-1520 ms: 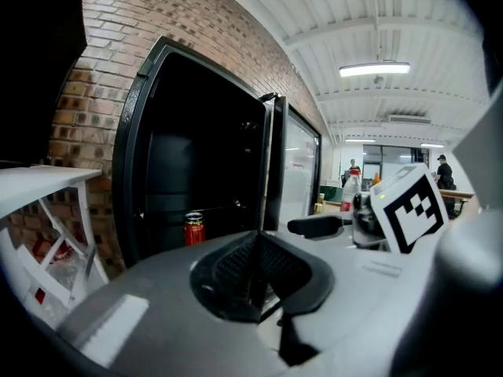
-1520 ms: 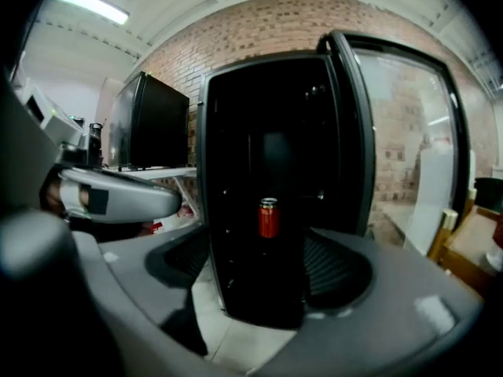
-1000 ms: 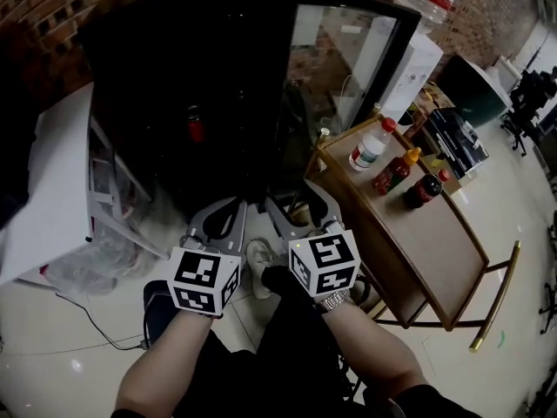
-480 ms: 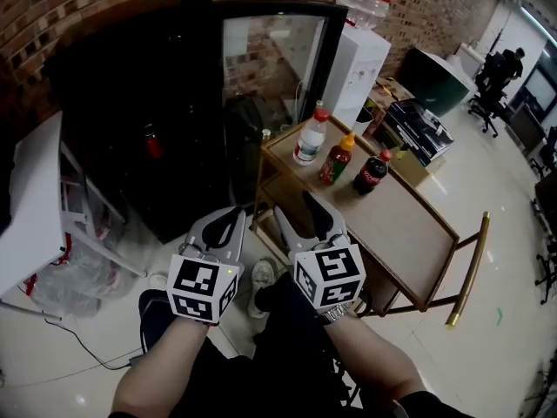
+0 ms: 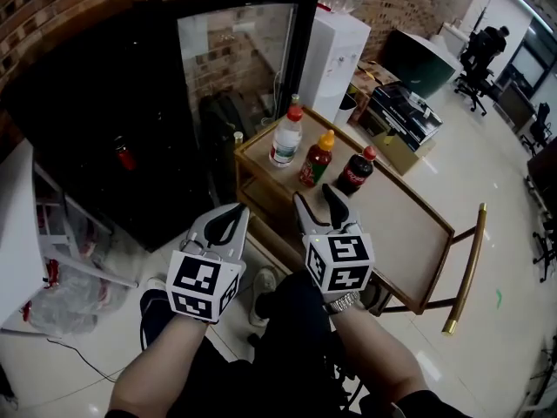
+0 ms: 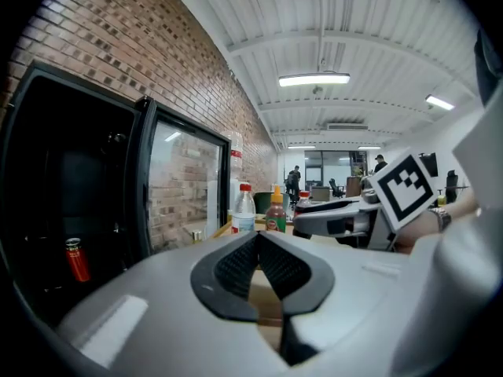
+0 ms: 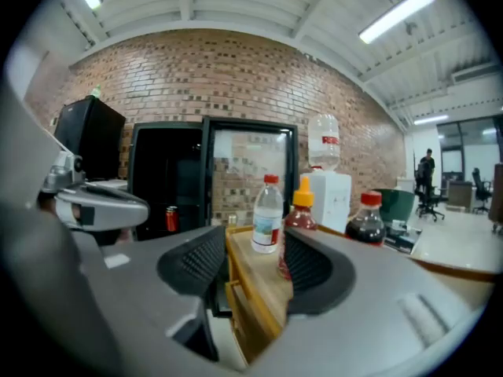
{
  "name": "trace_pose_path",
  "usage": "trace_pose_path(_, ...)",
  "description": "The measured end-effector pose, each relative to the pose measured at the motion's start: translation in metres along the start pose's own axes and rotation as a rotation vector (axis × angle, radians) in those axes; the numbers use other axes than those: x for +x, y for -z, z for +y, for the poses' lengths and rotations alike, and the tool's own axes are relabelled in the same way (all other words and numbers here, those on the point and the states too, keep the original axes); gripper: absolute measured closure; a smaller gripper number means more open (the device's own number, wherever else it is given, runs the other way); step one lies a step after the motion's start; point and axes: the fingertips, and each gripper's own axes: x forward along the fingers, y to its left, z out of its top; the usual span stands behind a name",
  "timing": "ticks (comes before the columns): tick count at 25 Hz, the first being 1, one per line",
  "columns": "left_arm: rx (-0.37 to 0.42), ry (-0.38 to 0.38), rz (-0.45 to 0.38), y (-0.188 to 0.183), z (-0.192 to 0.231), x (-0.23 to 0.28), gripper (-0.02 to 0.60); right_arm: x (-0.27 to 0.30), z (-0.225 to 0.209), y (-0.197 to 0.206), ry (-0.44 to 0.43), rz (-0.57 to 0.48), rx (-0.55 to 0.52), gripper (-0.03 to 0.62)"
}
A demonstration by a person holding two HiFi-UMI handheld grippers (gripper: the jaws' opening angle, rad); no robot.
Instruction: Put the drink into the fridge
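Jaws first: my left gripper (image 5: 237, 212) has its jaws closed tip to tip on nothing. The right gripper (image 5: 315, 194) has its jaws apart and empty; they have just been closing a little. Through the right gripper view only the near left corner of the worktop (image 5: 409, 233) shows in the gap, with nothing gripped.

Further off, three bottles stand in a tight row at the worktop's far left end: the water bottle (image 5: 286, 136) at the corner, the sauce bottle (image 5: 317, 158) just beside it, then the cola (image 5: 355, 171). I take the water or the cola for the drink, and I cannot tell which. Neither is touched yet. Beyond that corner the fridge (image 5: 113, 120) is open, its glass door (image 5: 235, 59) swung out, with a red can (image 5: 125, 155) inside.

My worries:
- The bottles stand so close that my half-open right jaws could clip the sauce bottle and topple the row.
- I am coming in level with the worktop's edge, so a low approach could knock the jaws against the wood.
- The glass door stands close to the corner, and a carried bottle might strike its edge.
- With my left jaws closed, I cannot steady anything.

Against a second ago, my view has swung right. The fridge has slid off to the left, the bottles now sit dead ahead, and both grippers have travelled across toward the worktop.
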Motion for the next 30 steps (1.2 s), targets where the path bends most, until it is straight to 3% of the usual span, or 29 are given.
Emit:
trace_pose_path(7,0.045,0.058,0.040,-0.001,0.004,0.032,0.577,0.031,-0.046,0.016,0.109,0.073,0.067,0.351)
trace_pose_path(15,0.106,0.123,0.055,-0.013,0.021,0.067,0.577,0.070,-0.064,0.023,0.168,0.101,0.115,0.313)
trace_pose_path(30,0.068,0.144,0.057,-0.010,0.051,0.092,0.577,0.101,-0.078,0.024,0.219,0.117,0.112,0.326)
